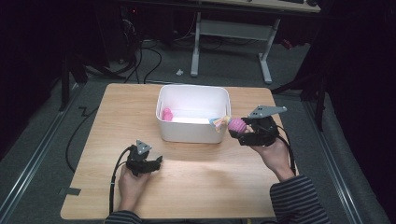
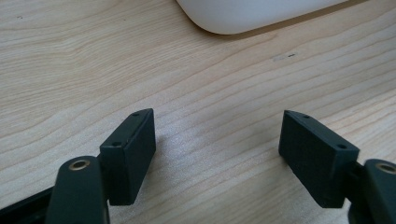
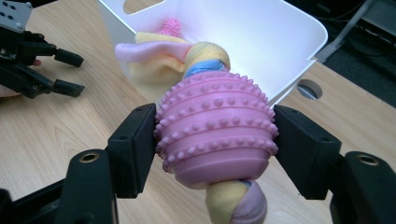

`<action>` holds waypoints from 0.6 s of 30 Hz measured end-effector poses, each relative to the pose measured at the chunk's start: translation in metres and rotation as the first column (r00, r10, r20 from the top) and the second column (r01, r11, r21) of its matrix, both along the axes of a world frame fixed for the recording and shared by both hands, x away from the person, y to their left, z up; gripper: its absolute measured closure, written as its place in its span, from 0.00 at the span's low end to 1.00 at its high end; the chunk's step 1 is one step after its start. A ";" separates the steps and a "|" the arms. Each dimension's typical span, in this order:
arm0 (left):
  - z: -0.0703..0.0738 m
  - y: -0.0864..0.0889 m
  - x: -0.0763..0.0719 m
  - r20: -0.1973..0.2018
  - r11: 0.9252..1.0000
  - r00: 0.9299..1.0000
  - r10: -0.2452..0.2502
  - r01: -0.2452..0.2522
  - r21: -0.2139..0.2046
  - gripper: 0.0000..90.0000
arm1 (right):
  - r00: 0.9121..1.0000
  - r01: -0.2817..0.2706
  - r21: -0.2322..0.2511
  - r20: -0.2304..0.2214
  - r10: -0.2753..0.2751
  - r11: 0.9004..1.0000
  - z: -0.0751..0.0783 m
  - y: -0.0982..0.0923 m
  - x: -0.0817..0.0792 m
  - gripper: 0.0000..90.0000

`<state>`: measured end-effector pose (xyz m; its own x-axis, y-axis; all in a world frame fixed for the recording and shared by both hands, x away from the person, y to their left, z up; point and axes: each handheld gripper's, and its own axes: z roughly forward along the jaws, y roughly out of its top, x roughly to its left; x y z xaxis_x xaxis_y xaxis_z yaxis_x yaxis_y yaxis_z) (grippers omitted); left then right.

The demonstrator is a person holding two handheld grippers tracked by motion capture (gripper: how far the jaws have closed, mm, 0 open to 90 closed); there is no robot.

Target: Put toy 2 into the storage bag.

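Observation:
My right gripper (image 1: 241, 131) (image 3: 215, 140) is shut on a pink knobbly ball toy (image 1: 237, 124) (image 3: 215, 133) threaded on a pastel fleece rope (image 1: 219, 122) (image 3: 154, 58). The toy hangs at the right front corner of a white bin (image 1: 194, 133) (image 3: 252, 32), with the rope end over the rim. Inside the bin lies another pink toy (image 1: 166, 114) (image 3: 170, 27). My left gripper (image 1: 157, 162) (image 2: 217, 151) rests open low over the bare wooden table (image 1: 201, 179) (image 2: 196, 79), in front of the bin's left part (image 2: 247, 14). The right gripper view also shows the left gripper (image 3: 70, 72) at far left.
The bin stands mid-table toward the back. Bare wood lies in front of it and to both sides. A cable hole (image 3: 308, 88) sits in the tabletop beside the bin. Beyond the table are a desk frame (image 1: 233, 32) and floor cables (image 1: 149, 60).

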<state>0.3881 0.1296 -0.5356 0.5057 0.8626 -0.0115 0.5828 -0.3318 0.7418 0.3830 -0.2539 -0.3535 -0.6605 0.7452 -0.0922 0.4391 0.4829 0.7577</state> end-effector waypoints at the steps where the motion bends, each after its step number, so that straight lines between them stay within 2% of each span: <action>1: 0.000 0.000 0.000 0.000 1.000 1.000 0.000 0.000 0.000 0.31 | 1.000 -0.006 -0.008 0.001 0.006 1.000 0.002 0.002 0.002 0.38; 5: 0.000 0.000 0.000 0.000 1.000 1.000 0.000 0.000 0.000 0.31 | 1.000 -0.025 -0.022 -0.005 0.025 0.999 0.008 0.009 0.013 0.38; 10: 0.000 0.000 0.000 0.000 1.000 1.000 -0.001 0.001 0.000 0.31 | 0.999 -0.045 -0.018 0.000 0.045 0.999 0.016 0.016 0.023 0.38; 15: 0.000 0.000 0.000 0.000 1.000 1.000 -0.001 0.001 0.000 0.31 | 0.998 -0.057 0.030 -0.008 0.058 0.998 0.022 0.019 0.031 0.38; 18: 0.000 0.000 0.000 -0.001 1.000 1.000 -0.002 0.002 0.000 0.31 | 0.998 -0.054 0.039 -0.008 0.054 0.998 0.024 0.020 0.037 0.38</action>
<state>0.3880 0.1297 -0.5356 0.5072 0.8618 -0.0121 0.5828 -0.3326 0.7415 0.4204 -0.2337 -0.3292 -0.7006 0.7112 -0.0575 0.4202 0.4763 0.7724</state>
